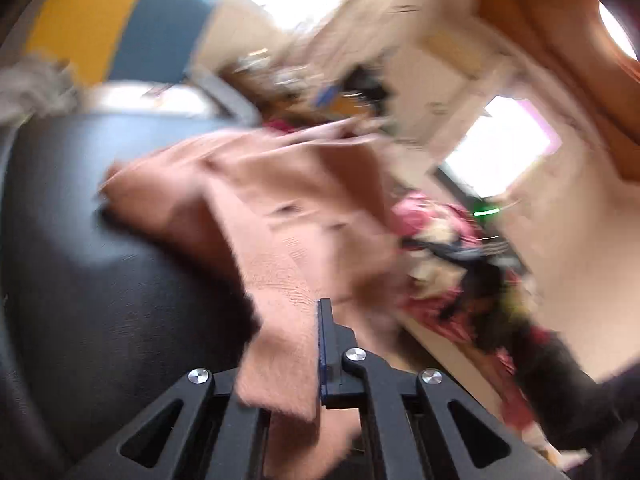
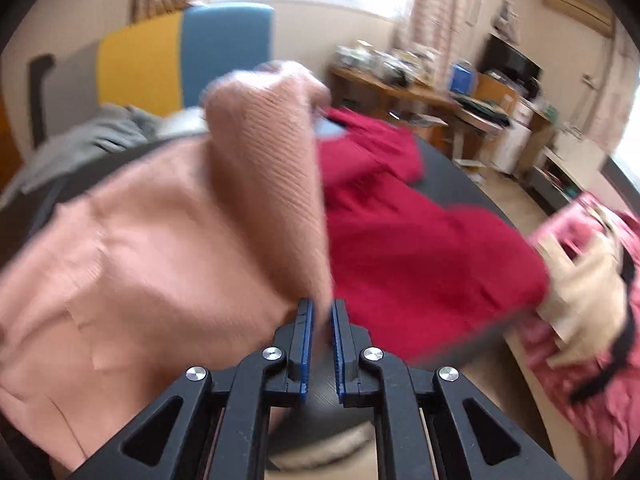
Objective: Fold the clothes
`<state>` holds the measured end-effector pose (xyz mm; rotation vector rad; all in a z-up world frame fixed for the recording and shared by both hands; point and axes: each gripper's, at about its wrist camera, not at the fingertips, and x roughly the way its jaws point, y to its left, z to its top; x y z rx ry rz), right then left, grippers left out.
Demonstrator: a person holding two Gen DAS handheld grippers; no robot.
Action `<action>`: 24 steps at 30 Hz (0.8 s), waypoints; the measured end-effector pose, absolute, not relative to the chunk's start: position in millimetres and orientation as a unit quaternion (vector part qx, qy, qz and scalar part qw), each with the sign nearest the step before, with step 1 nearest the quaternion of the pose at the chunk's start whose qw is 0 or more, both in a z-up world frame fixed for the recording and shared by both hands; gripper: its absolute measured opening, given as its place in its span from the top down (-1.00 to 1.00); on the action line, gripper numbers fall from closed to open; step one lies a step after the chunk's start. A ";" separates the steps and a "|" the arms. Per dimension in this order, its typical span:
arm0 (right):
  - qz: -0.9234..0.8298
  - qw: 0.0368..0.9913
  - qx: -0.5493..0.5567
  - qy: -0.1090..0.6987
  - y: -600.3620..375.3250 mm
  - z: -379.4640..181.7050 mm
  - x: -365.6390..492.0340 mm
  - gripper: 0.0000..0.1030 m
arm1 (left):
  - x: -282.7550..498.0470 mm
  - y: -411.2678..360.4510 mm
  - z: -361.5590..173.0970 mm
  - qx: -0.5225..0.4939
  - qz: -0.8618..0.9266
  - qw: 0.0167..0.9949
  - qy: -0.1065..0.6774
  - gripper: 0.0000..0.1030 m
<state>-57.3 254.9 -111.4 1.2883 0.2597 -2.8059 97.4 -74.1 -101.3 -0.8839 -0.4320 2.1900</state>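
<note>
On the black table (image 2: pixel 460 172), one pink sweater (image 2: pixel 152 240), one red garment (image 2: pixel 400 240), two claws clamped

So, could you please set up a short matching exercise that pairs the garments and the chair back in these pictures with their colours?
Things:
1. knitted sweater
2. garment beside the sweater
3. crumpled cloth at far left
4. chair back

Colours:
A. grey
B. yellow and blue
C. pale pink
D. deep red

Pairs: 1-C, 2-D, 3-A, 4-B
</note>
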 end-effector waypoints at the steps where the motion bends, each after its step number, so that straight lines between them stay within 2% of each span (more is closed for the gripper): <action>1: -0.902 0.006 0.425 0.070 270.6 -118.8 -50.7 0.82 | 110.4 -64.2 -93.1 -0.338 0.845 0.388 -0.144 0.99; 4: -0.896 -0.035 0.443 0.014 313.9 -136.4 -33.4 0.82 | 133.7 -36.9 -98.7 -0.366 0.796 0.470 -0.112 0.99; 8: -0.900 -0.047 0.427 -0.078 353.7 -139.1 -12.9 0.76 | 140.6 -9.1 -115.6 -0.401 0.757 0.508 -0.094 0.99; 10: -0.910 -0.007 0.403 -0.102 343.4 -122.0 -13.1 0.51 | 133.0 7.5 -123.6 -0.410 0.739 0.523 -0.109 0.99; 12: -0.917 0.034 0.377 -0.125 332.8 -104.8 -13.4 -0.07 | 120.9 30.6 -125.5 -0.413 0.722 0.544 -0.112 0.99; 15: -0.915 0.157 0.351 -0.123 280.2 -69.6 -31.5 -0.52 | 119.2 65.9 -128.6 -0.419 0.707 0.565 -0.073 0.99; 18: -0.882 0.285 0.360 -0.103 216.4 -52.2 -52.6 -0.64 | 121.6 71.4 -131.1 -0.423 0.706 0.566 -0.055 0.97; 20: -0.852 0.340 0.393 -0.070 172.7 -60.2 -67.6 -0.74 | 112.4 48.7 -131.3 -0.426 0.721 0.540 -0.084 0.77; 22: -0.830 0.346 0.438 -0.012 132.8 -80.5 -81.0 -0.79 | 100.1 16.7 -129.1 -0.421 0.747 0.500 -0.120 0.64; 23: -0.838 0.301 0.453 0.046 118.4 -97.7 -85.2 -0.79 | 94.0 0.8 -128.0 -0.419 0.759 0.480 -0.137 0.61; 24: -0.840 0.275 0.465 0.058 122.0 -112.6 -86.1 -0.79 | 85.5 -18.9 -126.7 -0.415 0.781 0.443 -0.147 0.56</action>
